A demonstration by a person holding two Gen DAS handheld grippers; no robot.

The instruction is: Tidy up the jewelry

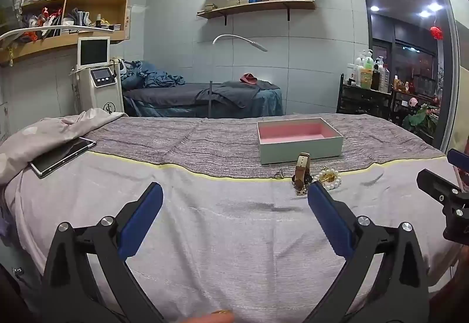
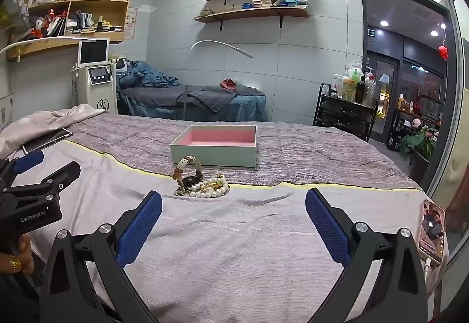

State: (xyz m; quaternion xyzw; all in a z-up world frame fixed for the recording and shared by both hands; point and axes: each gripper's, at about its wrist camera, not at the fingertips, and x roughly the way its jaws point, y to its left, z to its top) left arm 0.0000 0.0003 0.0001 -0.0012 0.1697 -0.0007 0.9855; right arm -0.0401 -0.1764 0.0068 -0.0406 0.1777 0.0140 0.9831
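A pale green open box with a pink lining [image 1: 299, 144] [image 2: 215, 148] stands on the grey striped cloth on the bed. In front of it lie a watch with a tan strap [image 1: 302, 173] [image 2: 186, 172] and a pearl bracelet [image 1: 328, 177] [image 2: 209, 187] with some gold pieces. My left gripper [image 1: 234, 202] is open and empty, its right finger just in front of the watch. My right gripper [image 2: 233, 205] is open and empty, a short way in front of the jewelry. Each gripper shows at the edge of the other's view.
A tablet [image 1: 63, 157] [image 2: 47, 139] lies at the bed's left on a crumpled sheet. A phone on a cable [image 2: 433, 230] lies at the right edge. A second bed [image 1: 202, 97], a machine [image 1: 98, 79], wall shelves and a bottle cart [image 1: 366, 91] stand behind.
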